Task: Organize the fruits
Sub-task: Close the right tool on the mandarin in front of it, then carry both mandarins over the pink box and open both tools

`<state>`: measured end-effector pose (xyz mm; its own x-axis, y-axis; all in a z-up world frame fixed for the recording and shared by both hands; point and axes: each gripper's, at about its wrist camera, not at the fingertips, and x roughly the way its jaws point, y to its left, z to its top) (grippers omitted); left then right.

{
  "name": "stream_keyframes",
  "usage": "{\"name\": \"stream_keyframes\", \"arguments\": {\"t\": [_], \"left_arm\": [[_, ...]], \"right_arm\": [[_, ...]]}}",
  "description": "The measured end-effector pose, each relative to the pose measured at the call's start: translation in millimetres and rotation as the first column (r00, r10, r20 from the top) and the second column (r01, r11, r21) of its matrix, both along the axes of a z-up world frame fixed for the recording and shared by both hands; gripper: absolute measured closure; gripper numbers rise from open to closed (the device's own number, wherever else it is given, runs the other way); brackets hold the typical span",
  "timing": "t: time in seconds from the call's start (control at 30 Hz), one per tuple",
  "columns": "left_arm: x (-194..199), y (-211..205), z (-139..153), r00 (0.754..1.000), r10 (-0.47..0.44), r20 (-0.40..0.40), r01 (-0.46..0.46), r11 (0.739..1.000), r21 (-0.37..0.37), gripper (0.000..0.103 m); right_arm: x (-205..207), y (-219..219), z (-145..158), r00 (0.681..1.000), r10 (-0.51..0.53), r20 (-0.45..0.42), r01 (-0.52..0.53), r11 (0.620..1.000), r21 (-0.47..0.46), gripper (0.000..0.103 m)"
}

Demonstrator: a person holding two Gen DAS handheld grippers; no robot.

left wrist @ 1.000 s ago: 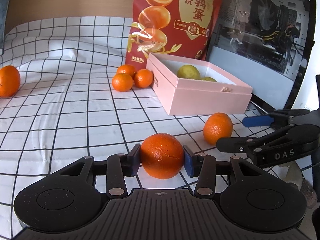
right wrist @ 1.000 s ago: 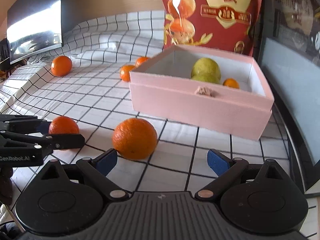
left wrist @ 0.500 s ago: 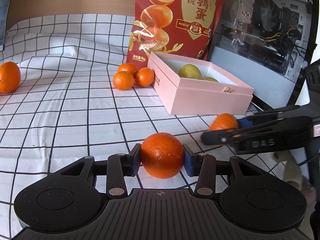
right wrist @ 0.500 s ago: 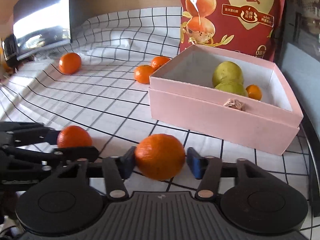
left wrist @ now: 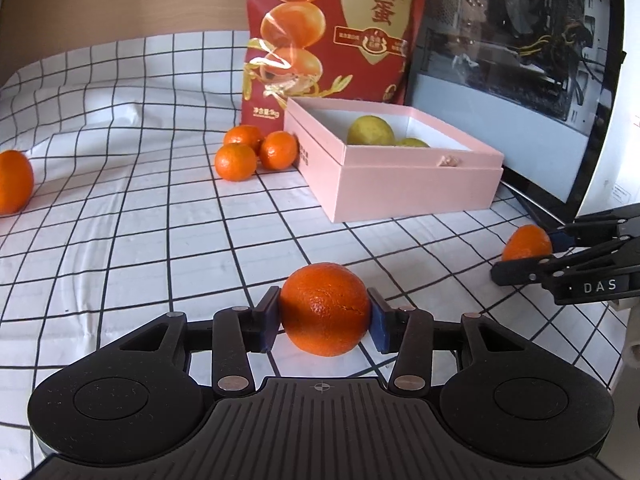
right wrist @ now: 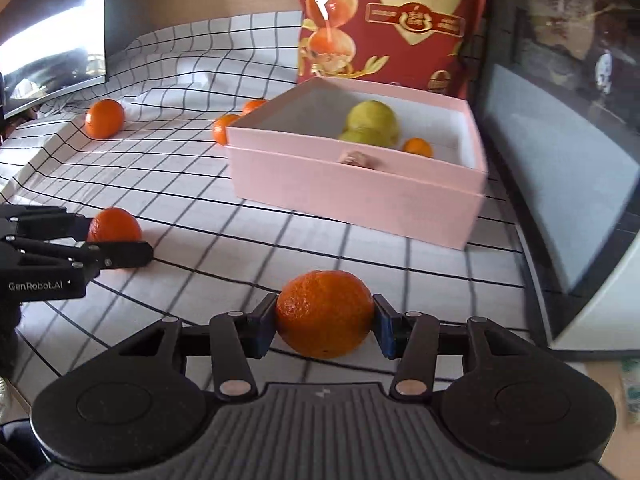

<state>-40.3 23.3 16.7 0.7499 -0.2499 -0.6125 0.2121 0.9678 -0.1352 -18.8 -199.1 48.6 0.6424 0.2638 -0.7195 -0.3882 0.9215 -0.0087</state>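
Each hand-held gripper, left [left wrist: 324,316] and right [right wrist: 324,318], clamped on an orange, grid-checked white cloth [left wrist: 120,220], pink box [left wrist: 400,184], red bag [left wrist: 332,32] behind

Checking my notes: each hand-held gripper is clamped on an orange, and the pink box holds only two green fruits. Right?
Not quite. The right wrist view shows the pink box also holds a small orange beside the two green fruits. The rest stands.

Orange mandarins [left wrist: 325,309], pink box [left wrist: 416,184], red bag [left wrist: 332,32] (white cloth [left wrist: 120,240], black-gridded).
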Motion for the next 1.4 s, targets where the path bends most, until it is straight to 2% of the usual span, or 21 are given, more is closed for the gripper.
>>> {"name": "stream_keyframes", "arguments": {"t": [0.2,0.3,0.47,0.57,0.67,0.73,0.8,0.87,0.9,1.0,1.07,1.13,1.23,1.33,1.4], "left_arm": [[3.7,3.5,1.9,1.000,0.000,-0.016,-0.001,0.999,-0.034,0.055],[6.2,0.7,3.5,1.000,-0.008,-0.021,0.008,1.000,-0.027,0.055],[19.6,-2.8,9.5,0.999,-0.041,-0.035,0.037,0.993,-0.110,0.056],[37.0,-6.7,31.7,0.999,-0.036,0.032,0.041,0.986,-0.159,0.056],[64.3,-4.8,58.2,0.992,0.022,0.122,0.011,0.966,-0.260,0.055],[87.3,-3.3,73.0,0.980,0.074,0.184,-0.007,0.940,-0.341,0.056],[106.1,-6.7,80.9,0.956,0.131,0.263,-0.017,0.919,-0.393,0.055],[114.7,-14.7,76.0,0.921,0.138,0.365,0.008,0.929,-0.371,0.055],[117.4,-18.2,69.9,0.915,0.117,0.387,0.027,0.937,-0.348,0.055],[130.3,-26.6,55.3,0.952,0.005,0.305,0.090,0.951,-0.296,0.055],[136.9,-31.2,49.7,0.962,-0.005,0.272,0.084,0.957,-0.278,0.055],[141.0,-35.5,44.9,0.968,-0.002,0.251,0.068,0.964,-0.256,0.055],[143.9,-34.5,38.9,0.973,0.001,0.233,0.057,0.969,-0.241,0.055],[144.2,-33.7,36.4,0.975,-0.003,0.220,0.055,0.971,-0.232,0.055],[148.7,-35.3,32.4,0.984,-0.015,0.175,0.051,0.978,-0.202,0.055]], "right_arm": [[-6.9,-13.4,-0.7,1.000,-0.013,0.005,0.013,1.000,0.007,0.054],[-10.5,-10.5,-0.7,0.999,-0.014,0.040,0.016,0.999,-0.038,0.054],[-8.9,-12.3,4.9,1.000,-0.004,0.031,0.004,1.000,-0.022,0.054],[-7.4,-12.7,12.7,0.999,-0.015,0.042,0.016,1.000,-0.014,0.054],[-3.5,-11.0,25.5,0.998,-0.029,0.055,0.030,0.999,-0.015,0.054],[0.3,-8.7,36.7,0.997,-0.037,0.060,0.038,0.999,-0.006,0.054],[6.8,-6.3,51.8,0.997,-0.047,0.066,0.046,0.999,0.011,0.054],[15.6,-5.6,67.5,0.995,-0.076,0.066,0.074,0.997,0.034,0.054],[20.8,-5.9,75.7,0.993,-0.097,0.062,0.094,0.995,0.045,0.054],[32.7,-4.9,97.2,0.988,-0.139,0.066,0.137,0.990,0.045,0.054],[41.4,-1.7,109.5,0.984,-0.148,0.098,0.147,0.989,0.015,0.054],[52.4,2.4,122.6,0.977,-0.161,0.141,0.163,0.987,-0.004,0.054],[71.8,5.9,143.8,0.961,-0.198,0.193,0.198,0.980,0.021,0.054],[93.8,11.9,155.1,0.950,-0.223,0.219,0.222,0.975,0.032,0.054],[108.7,18.1,154.5,0.948,-0.242,0.206,0.244,0.970,0.019,0.054]]}}
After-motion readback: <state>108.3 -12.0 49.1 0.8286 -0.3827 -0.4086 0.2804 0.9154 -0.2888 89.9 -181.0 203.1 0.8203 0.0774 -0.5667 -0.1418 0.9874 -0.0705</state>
